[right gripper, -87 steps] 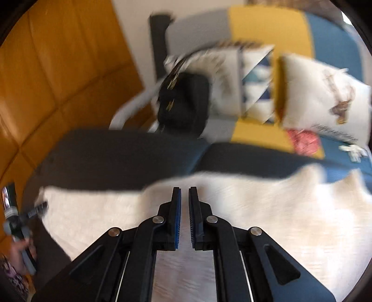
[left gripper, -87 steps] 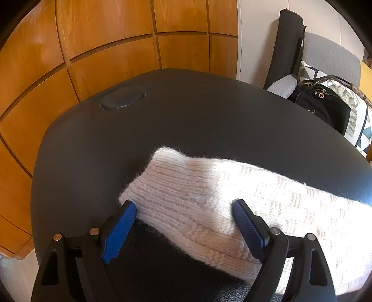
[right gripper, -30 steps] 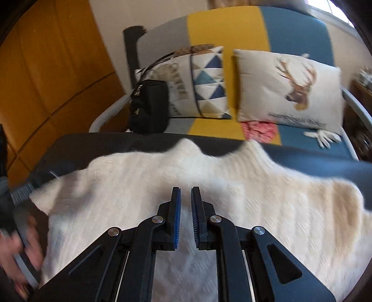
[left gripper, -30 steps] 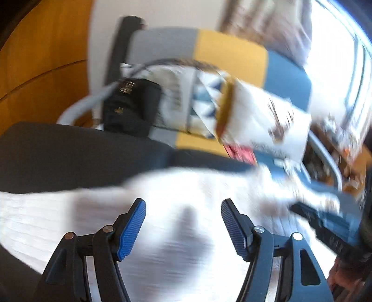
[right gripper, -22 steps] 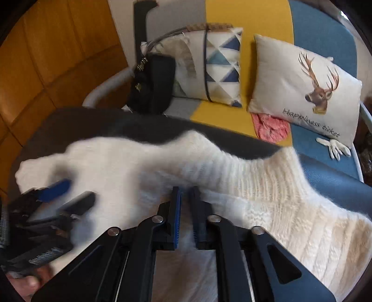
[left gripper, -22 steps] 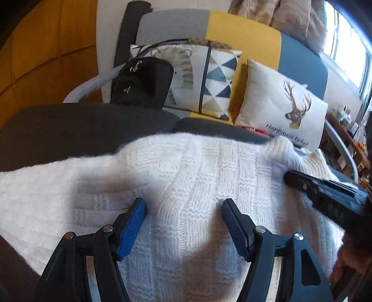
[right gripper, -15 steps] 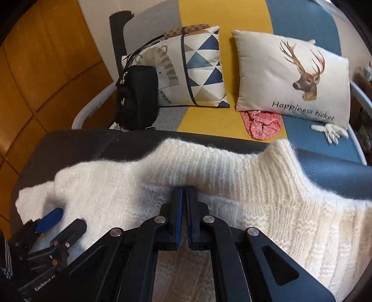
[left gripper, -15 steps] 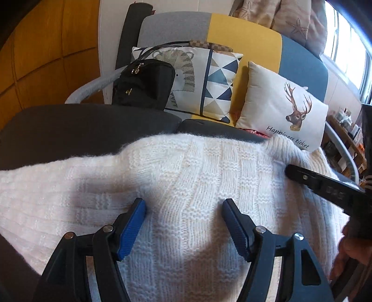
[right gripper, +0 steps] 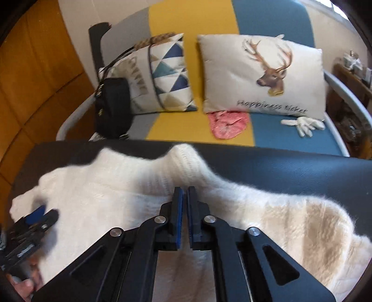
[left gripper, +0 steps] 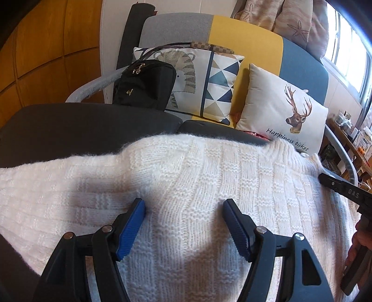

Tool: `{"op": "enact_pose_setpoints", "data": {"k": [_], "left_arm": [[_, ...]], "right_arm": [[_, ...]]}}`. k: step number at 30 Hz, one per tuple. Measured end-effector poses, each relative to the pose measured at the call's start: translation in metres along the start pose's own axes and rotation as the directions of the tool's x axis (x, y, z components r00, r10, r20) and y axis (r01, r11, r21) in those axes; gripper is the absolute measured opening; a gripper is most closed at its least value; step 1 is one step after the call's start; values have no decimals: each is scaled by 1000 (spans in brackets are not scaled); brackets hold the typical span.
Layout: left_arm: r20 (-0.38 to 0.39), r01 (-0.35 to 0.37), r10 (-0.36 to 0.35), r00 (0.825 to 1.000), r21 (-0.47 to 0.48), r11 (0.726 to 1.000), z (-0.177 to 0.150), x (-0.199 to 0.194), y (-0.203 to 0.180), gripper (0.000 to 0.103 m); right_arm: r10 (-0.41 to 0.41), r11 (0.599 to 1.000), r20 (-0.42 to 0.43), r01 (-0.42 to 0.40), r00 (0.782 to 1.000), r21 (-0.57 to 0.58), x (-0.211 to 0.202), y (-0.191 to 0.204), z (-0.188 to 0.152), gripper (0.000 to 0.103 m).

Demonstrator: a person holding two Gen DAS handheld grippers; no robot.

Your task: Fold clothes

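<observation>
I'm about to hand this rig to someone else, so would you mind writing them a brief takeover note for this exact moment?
Left gripper: open, resting on the middle of the white knit sweater, gripping nothing.
Right gripper: shut at the sweater's collar; whether knit is pinched between the pads is unclear.
Sweater: spread across the dark table, collar toward the sofa, one sleeve trailing right.
Done: sweater laid out.
Left: no fold visible yet; sleeves and body remain to fold.

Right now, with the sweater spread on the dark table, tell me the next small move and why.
Probably lift the right gripper, whose jaws look shut on the white sweater near its collar, and draw that edge toward the middle. The left gripper stands open over the knit, pinching nothing, so only the right can carry the fold.
</observation>
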State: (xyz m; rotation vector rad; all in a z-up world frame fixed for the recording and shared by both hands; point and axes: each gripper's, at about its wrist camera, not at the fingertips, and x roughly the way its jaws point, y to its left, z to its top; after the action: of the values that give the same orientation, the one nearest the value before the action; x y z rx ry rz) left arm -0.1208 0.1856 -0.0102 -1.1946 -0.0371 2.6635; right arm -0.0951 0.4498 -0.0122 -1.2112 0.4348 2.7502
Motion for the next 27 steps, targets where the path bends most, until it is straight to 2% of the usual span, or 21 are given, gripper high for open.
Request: {"op": "enact_pose_setpoints", "data": {"k": [3, 7, 9, 10, 12, 15, 17, 19, 20, 21, 24, 27], "left_arm": [[0, -5, 5, 1000, 1, 1000, 0, 1, -1, 72], [-7, -15, 15, 1000, 9, 1000, 1, 2, -3, 73], [-26, -36, 37, 999, 39, 999, 4, 2, -9, 73], [-36, -42, 44, 998, 57, 998, 7, 2, -13, 72], [-56, -44, 49, 997, 94, 995, 13, 1, -21, 69], [-16, -36, 39, 999, 171, 985, 27, -2, -42, 70], [0, -82, 85, 996, 282, 956, 35, 10, -63, 70], [22, -153, 157, 987, 393, 907, 37, 27, -79, 71], [49, -193, 191, 980, 429, 882, 38, 33, -81, 72], [71, -201, 189, 979, 438, 876, 38, 34, -80, 72], [71, -209, 197, 978, 381, 901, 44, 41, -64, 78], [26, -183, 183, 983, 237, 954, 53, 46, -34, 89]], "right_arm": [[-19, 998, 7, 18, 1000, 56, 4, -13, 1, 0], [-50, 998, -1, 50, 999, 35, -2, -5, 1, 0], [-7, 998, 24, 5, 1000, 63, -19, -5, -2, 4], [-10, 999, 35, 8, 999, 51, -26, -7, -3, 4], [-78, 997, 21, 78, 997, 0, -36, -8, -6, 4], [-89, 996, 17, 89, 996, 2, -48, -23, -8, 4], [-66, 998, 13, 66, 998, 17, -45, -30, -5, 4], [-65, 998, -11, 65, 998, 25, -38, -37, -3, 4], [-79, 996, -26, 80, 997, 25, -34, -39, -3, 4], [-95, 995, -40, 96, 995, 25, -30, -42, -3, 4], [-139, 990, -26, 140, 990, 22, -25, -51, -6, 0], [-192, 981, -3, 192, 981, 15, -23, -57, -8, 0]]}}
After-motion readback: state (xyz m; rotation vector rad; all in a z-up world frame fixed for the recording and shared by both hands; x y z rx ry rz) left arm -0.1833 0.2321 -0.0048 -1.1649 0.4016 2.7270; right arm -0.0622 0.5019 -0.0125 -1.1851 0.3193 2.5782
